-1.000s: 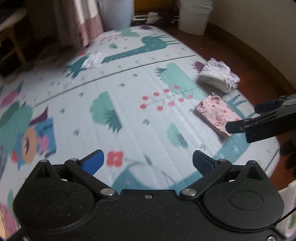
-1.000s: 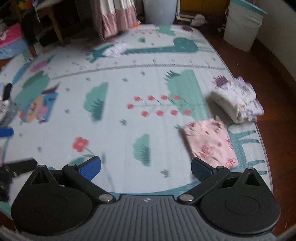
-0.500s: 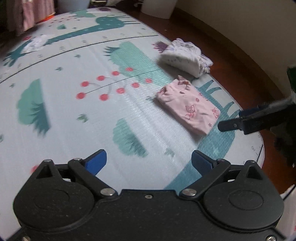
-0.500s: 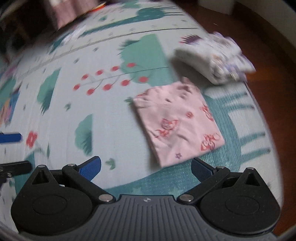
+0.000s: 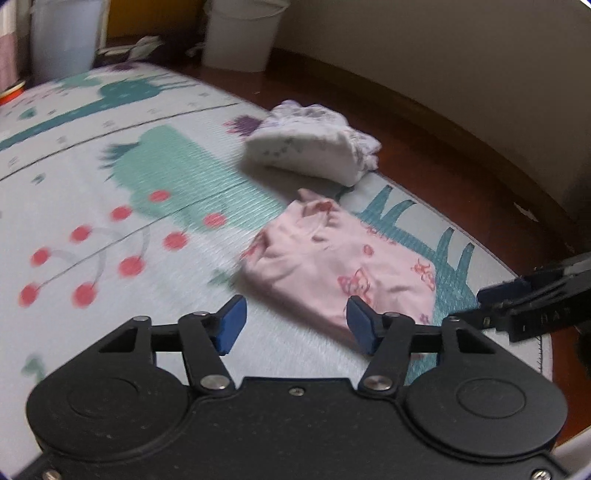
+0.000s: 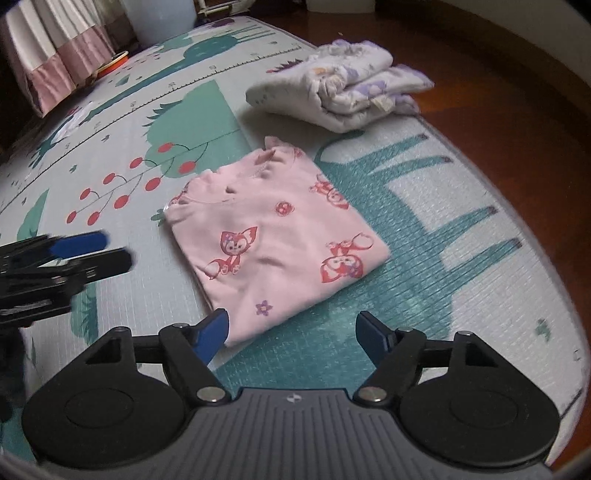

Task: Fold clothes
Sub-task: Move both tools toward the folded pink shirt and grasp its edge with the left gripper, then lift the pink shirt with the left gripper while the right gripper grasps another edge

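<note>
A folded pink garment (image 5: 340,266) with red cartoon prints lies on the play mat (image 5: 110,258) near its right edge. Beyond it sits a folded white and purple bundle (image 5: 310,147). My left gripper (image 5: 295,328) hovers low over the pink garment's near left edge. Its jaws are closing, with the cloth's edge just ahead of the pads and not pinched. In the right wrist view my right gripper (image 6: 293,330) is at the near corner of the pink garment (image 6: 273,236). Its jaws are closing too, and nothing is pressed between them. Each gripper shows in the other's view: right gripper (image 5: 476,308), left gripper (image 6: 110,249).
The mat (image 6: 443,221) ends close on the right, where dark wooden floor (image 6: 517,92) begins. The white and purple bundle (image 6: 340,88) lies at that edge. A white bucket (image 5: 240,33) and a grey bin (image 5: 62,37) stand at the back. A pink curtain (image 6: 55,55) hangs far left.
Both grippers have sunk and moved in toward the pink garment, which now fills much more of each view. Both pairs of jaws have narrowed from wide open.
</note>
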`<control>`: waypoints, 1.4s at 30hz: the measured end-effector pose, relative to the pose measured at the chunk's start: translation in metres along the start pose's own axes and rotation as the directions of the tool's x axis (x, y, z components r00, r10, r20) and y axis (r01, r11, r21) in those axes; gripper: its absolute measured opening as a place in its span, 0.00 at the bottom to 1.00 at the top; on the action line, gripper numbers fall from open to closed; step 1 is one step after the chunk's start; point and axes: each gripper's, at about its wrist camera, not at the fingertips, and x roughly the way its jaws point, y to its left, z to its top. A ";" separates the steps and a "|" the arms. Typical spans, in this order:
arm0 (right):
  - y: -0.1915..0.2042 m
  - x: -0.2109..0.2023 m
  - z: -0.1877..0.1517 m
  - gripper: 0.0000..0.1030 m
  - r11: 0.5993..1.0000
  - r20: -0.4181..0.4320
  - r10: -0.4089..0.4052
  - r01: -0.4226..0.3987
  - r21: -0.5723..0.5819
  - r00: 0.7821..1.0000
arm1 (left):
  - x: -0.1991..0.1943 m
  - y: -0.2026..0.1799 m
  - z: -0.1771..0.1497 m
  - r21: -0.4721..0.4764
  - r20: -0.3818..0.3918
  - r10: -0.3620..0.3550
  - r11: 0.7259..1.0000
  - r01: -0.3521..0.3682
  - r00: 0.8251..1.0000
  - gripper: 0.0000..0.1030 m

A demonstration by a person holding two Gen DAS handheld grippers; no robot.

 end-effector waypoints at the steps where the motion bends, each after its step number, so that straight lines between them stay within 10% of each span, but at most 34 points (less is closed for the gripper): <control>1: 0.000 0.003 0.000 0.75 1.000 -0.004 0.010 -0.009 0.021 1.000 | 0.007 -0.001 0.002 0.010 0.006 -0.003 1.000 0.003 1.000 0.56; 11: -0.015 0.018 -0.004 0.82 0.984 -0.040 0.021 -0.013 0.176 0.999 | 0.073 -0.023 0.018 0.145 -0.099 0.080 0.987 -0.065 0.992 0.52; 12: -0.018 0.019 -0.006 0.82 0.981 -0.046 0.017 -0.008 0.191 0.999 | 0.078 -0.028 0.019 0.174 -0.116 0.102 0.981 -0.081 0.988 0.48; 14: -0.024 0.017 -0.010 0.82 0.977 -0.050 0.011 0.000 0.213 0.999 | 0.075 -0.036 0.024 0.205 -0.111 0.128 0.973 -0.103 0.986 0.05; 16: -0.030 0.013 -0.014 0.82 0.973 -0.043 0.003 0.007 0.230 0.999 | 0.057 -0.041 0.033 0.206 -0.083 0.115 0.974 -0.096 0.990 0.05; 26: -0.020 -0.033 -0.014 0.82 0.968 0.042 0.031 -0.040 0.250 0.999 | -0.130 -0.063 0.058 0.460 0.024 0.087 0.883 -0.089 0.996 0.04; 34: 0.050 -0.113 0.047 0.82 0.980 0.067 0.201 -0.200 -0.021 0.977 | -0.325 -0.044 0.059 0.529 0.156 0.270 0.790 -0.311 0.950 0.04; 39: 0.144 -0.201 0.076 0.82 0.879 0.052 0.388 -0.353 -0.321 0.920 | -0.423 -0.030 0.047 0.517 0.199 0.322 0.768 -0.379 0.925 0.04; 42: 0.207 -0.252 0.080 0.84 0.810 0.034 0.408 -0.344 -0.475 0.912 | -0.467 -0.011 0.032 0.425 0.183 0.367 0.807 -0.410 0.912 0.03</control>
